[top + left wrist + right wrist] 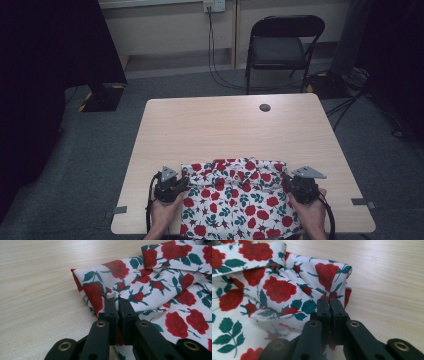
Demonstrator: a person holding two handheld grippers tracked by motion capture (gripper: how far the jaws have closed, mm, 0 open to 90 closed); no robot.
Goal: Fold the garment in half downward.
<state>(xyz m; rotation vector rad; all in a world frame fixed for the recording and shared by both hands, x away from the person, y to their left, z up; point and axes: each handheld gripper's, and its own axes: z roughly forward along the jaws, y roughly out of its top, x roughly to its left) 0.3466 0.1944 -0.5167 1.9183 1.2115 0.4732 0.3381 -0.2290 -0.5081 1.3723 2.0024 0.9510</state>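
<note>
The left gripper (117, 302) pinches a fold of the rose-print cloth (160, 287) between closed jaws; bare wooden table (37, 290) lies to the left and far side

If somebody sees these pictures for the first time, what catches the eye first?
The white fabric with red roses and green leaves stands out, lying at the near edge of the pale wooden table. The left gripper and right gripper each pinch one side of it. A black folding chair stands behind the table.
</note>
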